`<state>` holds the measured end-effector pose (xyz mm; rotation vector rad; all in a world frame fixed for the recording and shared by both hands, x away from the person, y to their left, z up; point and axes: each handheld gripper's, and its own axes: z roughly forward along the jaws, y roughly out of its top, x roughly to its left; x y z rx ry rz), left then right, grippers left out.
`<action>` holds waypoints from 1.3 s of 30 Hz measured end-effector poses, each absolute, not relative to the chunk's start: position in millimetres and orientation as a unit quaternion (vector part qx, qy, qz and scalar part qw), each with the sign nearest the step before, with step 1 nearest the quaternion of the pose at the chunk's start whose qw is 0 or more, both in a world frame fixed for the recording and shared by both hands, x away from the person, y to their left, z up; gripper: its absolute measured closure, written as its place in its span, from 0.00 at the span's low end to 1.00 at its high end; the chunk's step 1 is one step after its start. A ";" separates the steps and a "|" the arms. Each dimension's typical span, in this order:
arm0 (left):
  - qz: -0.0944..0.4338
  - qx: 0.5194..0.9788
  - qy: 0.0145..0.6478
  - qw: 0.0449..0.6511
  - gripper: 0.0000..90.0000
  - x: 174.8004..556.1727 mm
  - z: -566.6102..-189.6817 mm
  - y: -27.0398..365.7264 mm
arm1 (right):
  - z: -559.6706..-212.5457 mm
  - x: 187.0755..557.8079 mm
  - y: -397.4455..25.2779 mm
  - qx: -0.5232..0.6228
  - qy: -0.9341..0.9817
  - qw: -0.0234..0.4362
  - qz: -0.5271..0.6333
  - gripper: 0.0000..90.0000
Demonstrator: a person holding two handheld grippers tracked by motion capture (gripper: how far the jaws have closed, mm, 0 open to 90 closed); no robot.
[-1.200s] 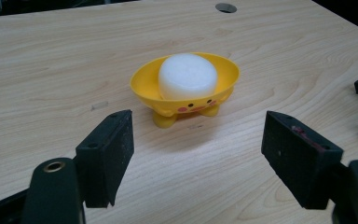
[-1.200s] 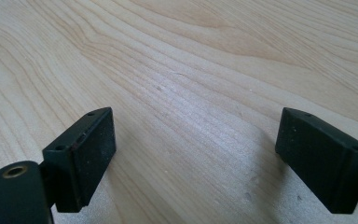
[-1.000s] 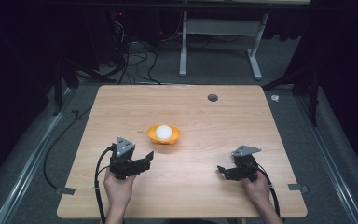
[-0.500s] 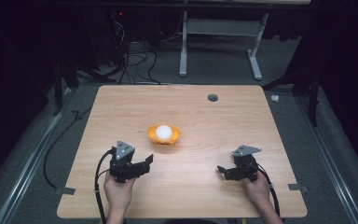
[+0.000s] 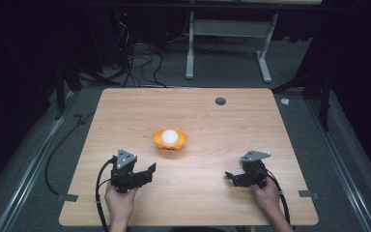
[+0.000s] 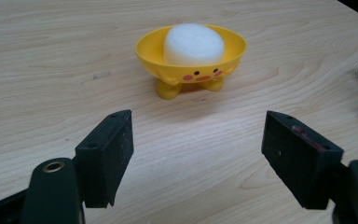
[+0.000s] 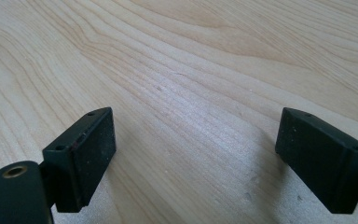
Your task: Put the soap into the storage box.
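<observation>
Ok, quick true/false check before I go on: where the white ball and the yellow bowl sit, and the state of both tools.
1. The white ball sits in the yellow bowl. True.
2. The left tool is shut on the bowl. False: it is open, short of the bowl.
3. The right tool is open over bare table. True.
4. The bowl lies tipped over. False: it stands upright on its feet.
</observation>
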<state>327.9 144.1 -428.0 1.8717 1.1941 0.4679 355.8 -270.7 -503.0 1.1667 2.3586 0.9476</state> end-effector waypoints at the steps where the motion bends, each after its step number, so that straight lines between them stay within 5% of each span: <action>1: 0.187 0.747 0.479 0.422 0.29 327.4 -428.8 145.1 | -503.0 355.8 -270.7 0.411 0.831 0.171 0.334 0.14; 39: 0.159 0.737 0.516 0.406 0.28 324.6 -466.9 153.7 | -503.0 355.8 -270.7 0.411 0.831 0.171 0.334 0.14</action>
